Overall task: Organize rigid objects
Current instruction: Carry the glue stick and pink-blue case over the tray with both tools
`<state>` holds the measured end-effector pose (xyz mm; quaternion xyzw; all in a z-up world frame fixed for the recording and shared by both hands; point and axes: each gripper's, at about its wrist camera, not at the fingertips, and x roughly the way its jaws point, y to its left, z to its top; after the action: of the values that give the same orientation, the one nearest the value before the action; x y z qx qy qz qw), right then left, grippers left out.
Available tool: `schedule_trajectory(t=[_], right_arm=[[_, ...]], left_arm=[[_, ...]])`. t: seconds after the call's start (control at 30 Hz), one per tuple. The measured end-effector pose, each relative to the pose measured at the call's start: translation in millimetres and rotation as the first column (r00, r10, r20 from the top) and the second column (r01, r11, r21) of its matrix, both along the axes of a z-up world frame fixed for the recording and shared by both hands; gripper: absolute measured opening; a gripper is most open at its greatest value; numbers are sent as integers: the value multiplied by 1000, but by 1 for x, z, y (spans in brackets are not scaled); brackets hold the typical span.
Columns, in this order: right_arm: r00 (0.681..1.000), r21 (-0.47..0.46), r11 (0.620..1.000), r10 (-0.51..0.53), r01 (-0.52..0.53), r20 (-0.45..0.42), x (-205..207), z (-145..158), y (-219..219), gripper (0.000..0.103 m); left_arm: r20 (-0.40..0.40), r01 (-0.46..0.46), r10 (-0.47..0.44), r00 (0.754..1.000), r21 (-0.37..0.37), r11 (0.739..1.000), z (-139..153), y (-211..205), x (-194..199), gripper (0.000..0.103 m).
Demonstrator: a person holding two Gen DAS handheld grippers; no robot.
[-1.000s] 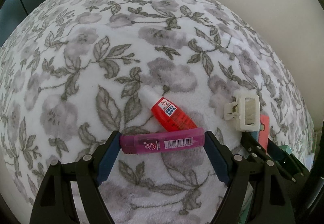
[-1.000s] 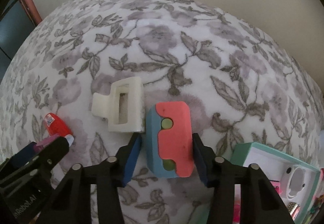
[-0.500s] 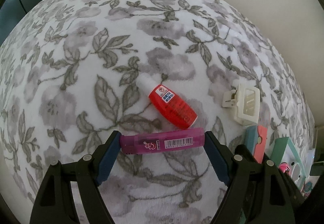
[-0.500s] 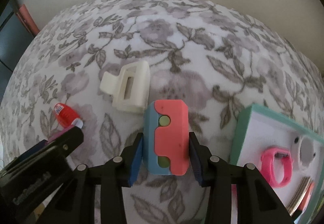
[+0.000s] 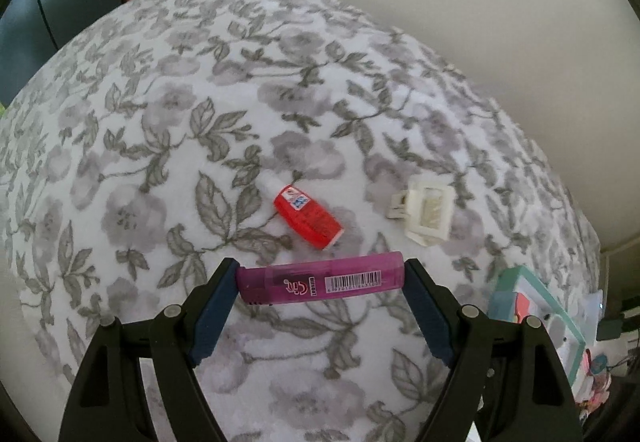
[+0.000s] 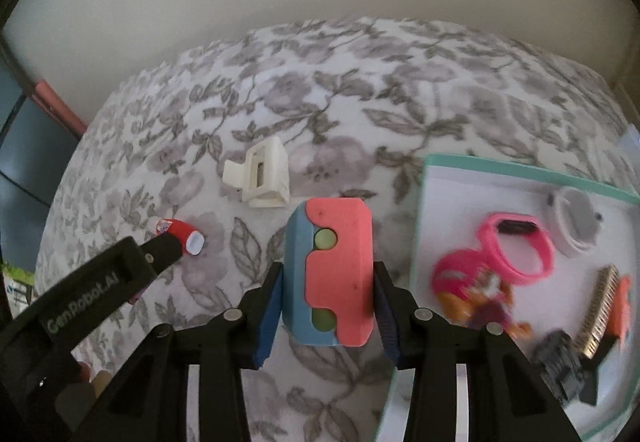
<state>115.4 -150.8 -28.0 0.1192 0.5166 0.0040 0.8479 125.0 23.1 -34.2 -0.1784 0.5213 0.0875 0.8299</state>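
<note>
**Both grippers loaded above the floral cloth**

The left gripper (image 5: 320, 280) pinches a purple lighter (image 5: 319, 283) end to end: the left pad presses on the cap end, the right pad on the base end, and the lighter lies crosswise between them with its barcode label facing the camera. The lighter is clear of the floral cloth (image 5: 160, 130) beneath it.

The right gripper (image 6: 326, 300) pinches a coral-and-blue block (image 6: 330, 270) by its two side faces. The block stands upright between the blue pads, coral face toward the camera, with two green discs set into the blue part. It is held above the cloth, just left of the tray's near corner.

Loose items on the cloth:
- A red glue bottle (image 5: 308, 216) lies on its side, white cap pointing away to the upper left, just beyond the lighter
- A cream hair claw clip (image 5: 426, 212) lies to the right of the bottle, apart from it

A teal-rimmed tray (image 6: 520, 168) sits at the right of the cloth. In the right wrist view it contains a pink wristband (image 6: 516, 248), a white ring-shaped item (image 6: 576, 226), a comb (image 6: 600, 310) and further small items too blurred to identify
</note>
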Motion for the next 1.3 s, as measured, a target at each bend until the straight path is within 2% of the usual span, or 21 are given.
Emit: schedule_trajectory(t=[0.07,0.33,0.67,1.03,1.17,1.3], right_arm=[[999,14,999,-38,38,8,-9,8,-10,45],[991,-31,992,-123,125,41,-45,32,-43,45],[973,-21,974,-224,226,49,-78,41,-99,45],[938,-54,937,-345,346,19,-96,29,-156,45],[927,-87,924,-374,373,0,-98,21,-165,45],[910,-114,904,-416,412,-6,-102,16,-177,45]], left_arm=[[18,19,-19,1000,6,1000,8,-7,-4,83],[73,109,-113,991,50,993,32,-49,-24,83],[106,230,-243,964,124,965,46,-103,-43,83],[70,412,-419,905,98,906,37,-166,-53,83],[50,452,-453,890,31,892,29,-181,-55,83],[53,467,-466,883,1,884,27,-190,-54,83]])
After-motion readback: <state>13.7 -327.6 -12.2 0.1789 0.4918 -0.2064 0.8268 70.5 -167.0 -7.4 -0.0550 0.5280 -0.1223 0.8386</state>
